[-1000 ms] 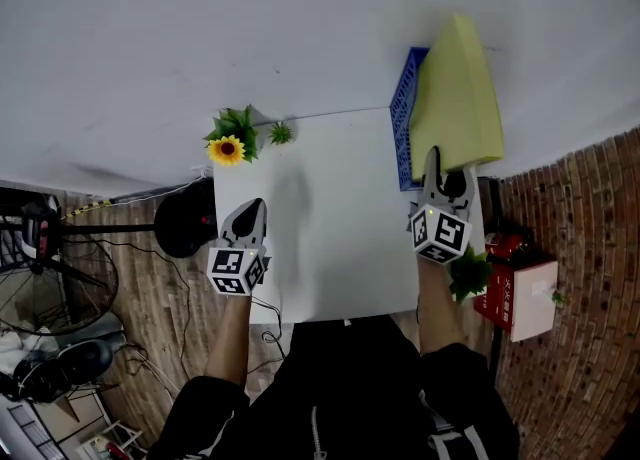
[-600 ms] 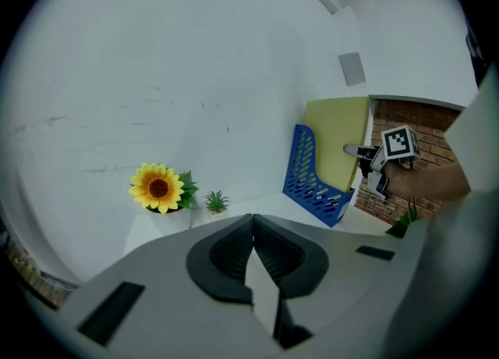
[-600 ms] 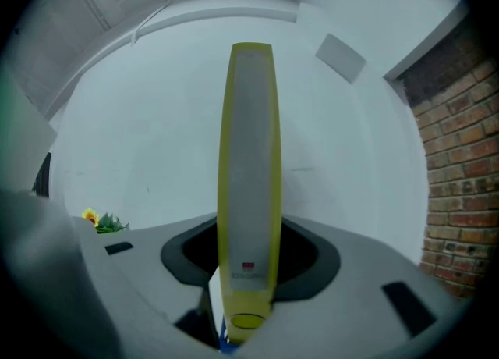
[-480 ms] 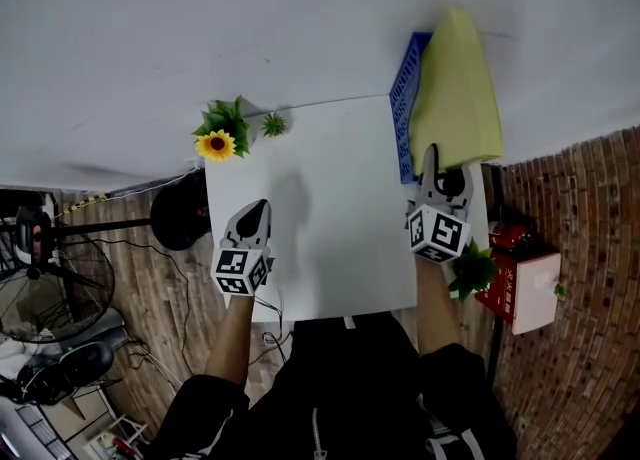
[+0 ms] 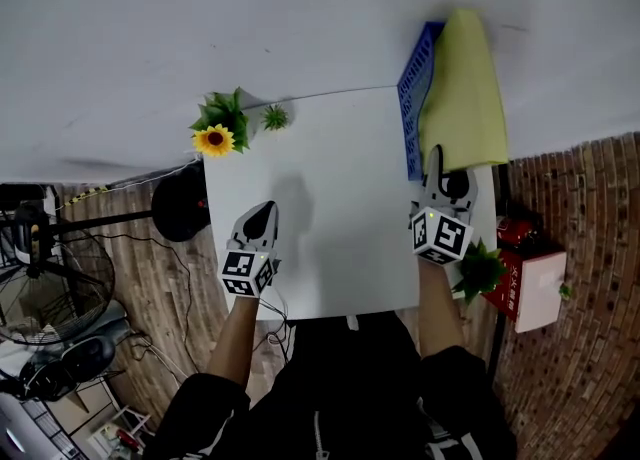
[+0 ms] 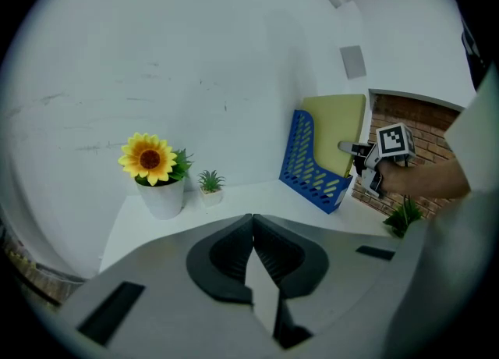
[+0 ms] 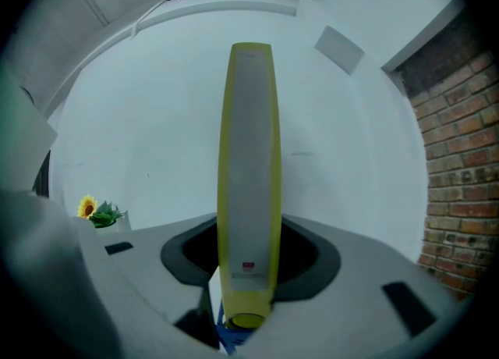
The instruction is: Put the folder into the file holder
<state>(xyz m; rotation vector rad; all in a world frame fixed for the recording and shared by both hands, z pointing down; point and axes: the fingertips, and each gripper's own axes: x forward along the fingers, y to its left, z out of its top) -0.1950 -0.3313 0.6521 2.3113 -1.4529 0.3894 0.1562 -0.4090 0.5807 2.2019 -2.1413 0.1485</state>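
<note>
White table [image 5: 330, 188] below: right gripper [image 5: 437, 161] clamps the yellow folder [image 5: 462, 98] (at the blue file holder [image 5: 412, 113]), left gripper [image 5: 264, 214] closed, empty.

White surface [image 5: 330, 208] stands against a white wall [image 5: 250, 18]. Far left corner: potted sunflower [image 5: 215, 139] with a small green plant [image 5: 275, 118] just beside it, both upright. Leafy plant [image 5: 482, 270] beside the near right corner. Wooden floor [image 5: 150, 298] at left carries a fan [image 5: 45, 288]; brick wall [image 5: 590, 248] at right
</note>
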